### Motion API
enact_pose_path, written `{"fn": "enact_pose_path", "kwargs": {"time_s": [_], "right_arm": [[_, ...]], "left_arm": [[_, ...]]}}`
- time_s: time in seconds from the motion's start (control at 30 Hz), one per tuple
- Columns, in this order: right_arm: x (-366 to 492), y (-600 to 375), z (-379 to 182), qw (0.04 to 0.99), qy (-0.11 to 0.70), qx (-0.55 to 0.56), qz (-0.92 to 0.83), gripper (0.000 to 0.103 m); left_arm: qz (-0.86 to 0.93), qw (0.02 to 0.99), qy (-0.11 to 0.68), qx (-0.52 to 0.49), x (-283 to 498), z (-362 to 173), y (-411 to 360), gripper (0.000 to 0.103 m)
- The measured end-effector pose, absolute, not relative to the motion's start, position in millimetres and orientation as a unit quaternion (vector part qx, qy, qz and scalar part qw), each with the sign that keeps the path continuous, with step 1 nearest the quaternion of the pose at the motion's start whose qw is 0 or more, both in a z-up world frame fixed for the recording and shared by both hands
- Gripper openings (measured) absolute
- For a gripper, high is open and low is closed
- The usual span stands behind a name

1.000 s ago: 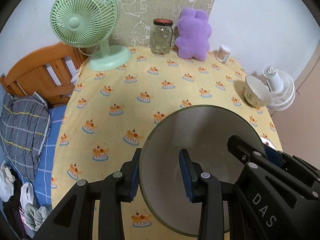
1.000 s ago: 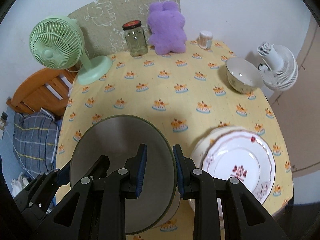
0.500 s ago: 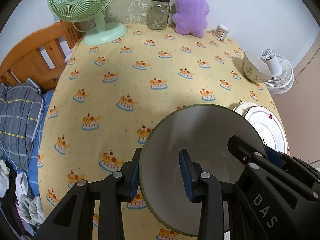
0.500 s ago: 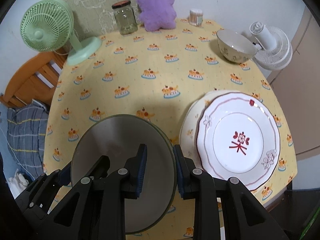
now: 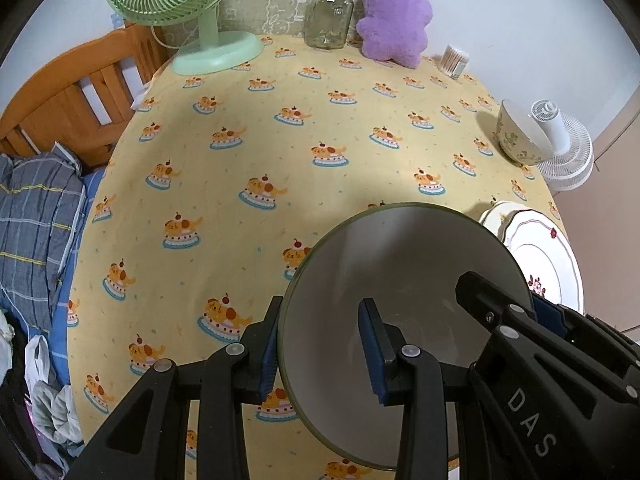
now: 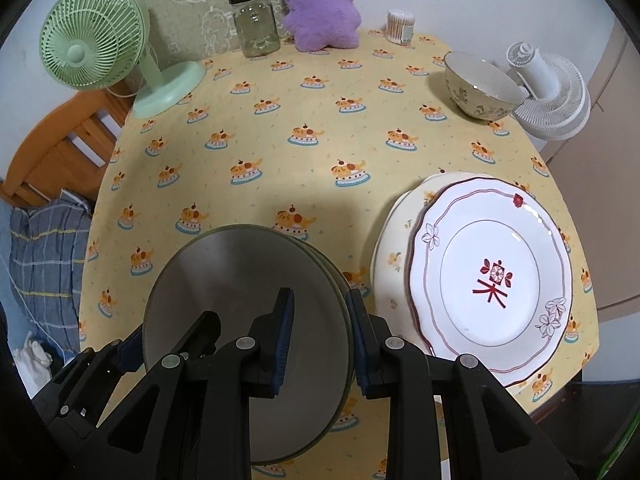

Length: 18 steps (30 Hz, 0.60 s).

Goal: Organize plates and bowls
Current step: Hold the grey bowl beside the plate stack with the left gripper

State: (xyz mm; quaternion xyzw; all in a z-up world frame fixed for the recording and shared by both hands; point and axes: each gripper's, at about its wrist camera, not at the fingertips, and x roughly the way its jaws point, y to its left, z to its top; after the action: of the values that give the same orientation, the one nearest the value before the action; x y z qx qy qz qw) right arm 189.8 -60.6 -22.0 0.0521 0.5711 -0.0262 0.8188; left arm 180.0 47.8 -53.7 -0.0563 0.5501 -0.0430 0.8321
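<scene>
A grey bowl with a green rim point(image 5: 404, 264) point(image 6: 240, 276) is held above the near part of the yellow table. My left gripper point(image 5: 320, 344) is shut on its left rim. My right gripper point(image 6: 320, 340) is shut on its right rim, and its black body shows at the lower right of the left wrist view. Two stacked plates lie at the near right: a white plate with a red motif point(image 6: 492, 276) point(image 5: 548, 260) on a cream plate point(image 6: 392, 248). A floral bowl point(image 6: 476, 84) point(image 5: 516, 132) stands at the far right edge.
A green fan point(image 6: 96, 36), a glass jar point(image 6: 256, 24), a purple plush point(image 6: 320, 4) and a cotton-swab pot point(image 6: 400, 26) line the back of the table. A white fan point(image 6: 548, 92) stands off the right edge. A wooden bed frame point(image 5: 76, 92) with bedding is at the left.
Both grippers have risen and tilted down with the grey bowl held between them. More of the table shows, and the stacked plates have come into fuller view at the right.
</scene>
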Motion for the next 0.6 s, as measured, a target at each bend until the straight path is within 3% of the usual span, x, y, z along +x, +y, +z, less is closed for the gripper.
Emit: {"fn": "enact_pose_path", "kwargs": {"time_s": [0.6], "right_arm": [[194,-68,-33,0.828,0.558,0.039,-0.044,0.03]], "left_arm": [[-0.06,0.836,0.545,-0.036,185,-61,39,0.035]]}}
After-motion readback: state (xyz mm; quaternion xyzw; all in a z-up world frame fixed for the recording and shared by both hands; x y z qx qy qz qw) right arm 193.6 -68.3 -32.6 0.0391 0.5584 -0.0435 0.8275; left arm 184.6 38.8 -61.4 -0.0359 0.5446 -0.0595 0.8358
